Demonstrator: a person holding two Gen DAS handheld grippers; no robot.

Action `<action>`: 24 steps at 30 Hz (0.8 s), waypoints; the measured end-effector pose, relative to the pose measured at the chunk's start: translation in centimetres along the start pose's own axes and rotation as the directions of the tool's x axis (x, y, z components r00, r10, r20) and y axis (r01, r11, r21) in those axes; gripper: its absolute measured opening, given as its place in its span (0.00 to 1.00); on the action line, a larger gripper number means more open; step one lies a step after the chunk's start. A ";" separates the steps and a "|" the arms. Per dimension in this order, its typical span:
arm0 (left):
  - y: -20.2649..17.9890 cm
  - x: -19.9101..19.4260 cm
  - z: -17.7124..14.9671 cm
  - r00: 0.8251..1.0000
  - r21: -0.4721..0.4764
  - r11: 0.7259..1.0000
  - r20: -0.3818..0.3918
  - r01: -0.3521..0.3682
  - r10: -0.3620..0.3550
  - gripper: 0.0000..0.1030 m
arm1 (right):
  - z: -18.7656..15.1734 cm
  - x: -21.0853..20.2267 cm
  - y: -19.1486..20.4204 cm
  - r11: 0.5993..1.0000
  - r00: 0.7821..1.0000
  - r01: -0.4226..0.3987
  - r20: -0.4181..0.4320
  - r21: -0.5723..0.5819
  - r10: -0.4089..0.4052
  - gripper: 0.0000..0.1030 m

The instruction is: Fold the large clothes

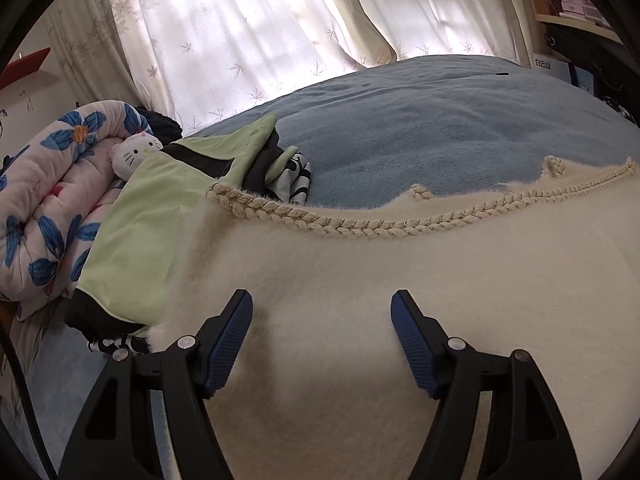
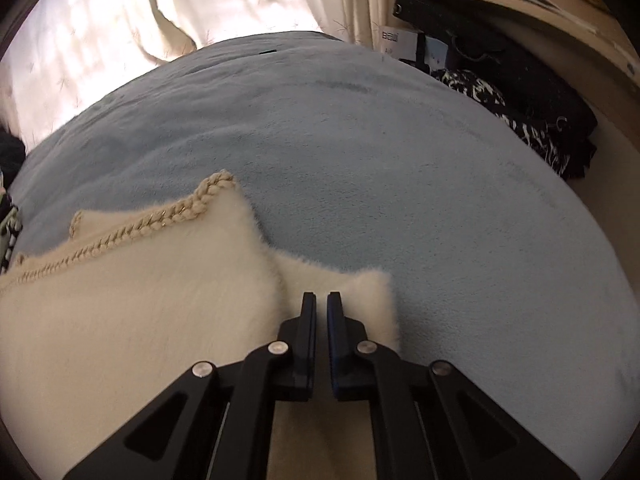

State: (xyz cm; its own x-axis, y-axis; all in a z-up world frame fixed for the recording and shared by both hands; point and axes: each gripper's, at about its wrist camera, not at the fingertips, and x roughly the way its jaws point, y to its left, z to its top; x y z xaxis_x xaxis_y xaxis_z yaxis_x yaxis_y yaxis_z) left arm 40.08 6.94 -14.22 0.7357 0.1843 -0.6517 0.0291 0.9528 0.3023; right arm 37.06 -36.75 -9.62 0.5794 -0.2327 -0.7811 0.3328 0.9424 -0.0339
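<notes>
Left tongs (image 1: 322, 304) gape over the cream fluffy garment (image 1: 400, 280); right tongs (image 2: 321, 300) are closed, empty, at its 3 o'clock edge

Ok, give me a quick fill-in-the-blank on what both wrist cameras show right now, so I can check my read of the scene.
1. The cream fuzzy garment lies spread on a ____ blanket.
2. The left gripper hovers over the garment with its jaws ____.
3. The right gripper has its jaws ____.
4. Along the garment's far edge runs a ____ trim.

Missing words: blue; open; shut; braided
</notes>
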 end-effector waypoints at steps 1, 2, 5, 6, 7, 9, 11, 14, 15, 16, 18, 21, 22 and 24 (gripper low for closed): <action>0.1 -0.2 0.0 1.000 -0.007 1.000 -0.004 0.004 -0.004 0.68 | 0.0 -0.4 -0.1 1.000 1.000 -0.023 -0.001 0.010 0.023 0.05; 0.3 -0.5 0.1 1.000 -0.016 1.000 -0.010 0.010 -0.010 0.68 | -0.1 -0.6 -0.2 0.999 0.999 -0.036 -0.006 0.017 0.037 0.05; 0.6 -1.5 0.4 0.998 -0.042 0.999 -0.048 0.030 -0.032 0.72 | -0.3 -1.9 -0.3 0.998 0.998 -0.055 -0.015 0.044 0.056 0.05; 0.7 -2.0 0.5 0.998 -0.053 0.998 -0.057 0.034 -0.037 0.72 | -0.2 -2.3 -0.2 0.996 0.997 -0.068 -0.016 0.050 0.069 0.06; 0.8 -2.7 0.5 0.997 -0.064 0.997 -0.062 0.038 -0.042 0.72 | -0.3 -3.0 -0.1 0.994 0.995 -0.095 -0.017 0.056 0.096 0.06; 1.0 -3.9 0.5 0.996 -0.074 0.996 -0.070 0.047 -0.052 0.72 | -0.6 -4.5 0.4 0.988 0.990 -0.143 -0.012 0.058 0.144 0.07; 1.0 -5.9 0.3 0.996 -0.077 0.996 -0.078 0.044 -0.050 0.72 | -1.2 -6.5 1.5 0.982 0.983 -0.185 0.003 0.036 0.185 0.14; 0.8 -8.7 -0.3 0.994 -0.089 0.994 -0.085 0.064 -0.072 0.72 | -2.7 -9.5 3.9 0.969 0.969 -0.248 0.015 -0.014 0.248 0.24; 0.6 -10.0 -0.7 0.992 -0.103 0.991 -0.087 0.084 -0.093 0.72 | -3.2 -10.3 4.7 0.961 0.961 -0.276 0.017 -0.031 0.277 0.24; 0.5 -10.8 -1.0 0.990 -0.115 0.988 -0.087 0.102 -0.112 0.72 | -4.1 -11.3 6.1 0.949 0.950 -0.311 0.015 -0.058 0.312 0.25; 0.0 -12.5 -1.9 0.984 -0.158 0.978 -0.088 0.138 -0.153 0.73 | -5.7 -12.5 8.3 0.930 0.934 -0.355 -0.001 -0.098 0.357 0.25; -0.8 -13.6 -3.6 0.969 -0.235 0.952 -0.102 0.196 -0.224 0.73 | -8.4 -13.6 11.7 0.890 0.902 -0.432 -0.038 -0.145 0.431 0.25; -1.2 -13.6 -4.4 0.962 -0.265 0.940 -0.109 0.216 -0.252 0.73 | -9.5 -13.7 13.1 0.876 0.891 -0.453 -0.053 -0.165 0.451 0.25; -2.3 -13.1 -5.9 0.953 -0.292 0.930 -0.132 0.224 -0.271 0.73 | -11.0 -13.4 14.8 0.863 0.887 -0.461 -0.078 -0.208 0.455 0.25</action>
State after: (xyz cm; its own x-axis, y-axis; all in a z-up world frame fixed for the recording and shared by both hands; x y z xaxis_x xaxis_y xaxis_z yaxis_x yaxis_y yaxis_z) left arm 26.36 3.78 -10.51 0.6041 -0.0509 -0.7953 -0.0053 0.9977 -0.0678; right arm 26.07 -17.07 -6.53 0.6078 0.2413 -0.7565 -0.1344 0.9702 0.2015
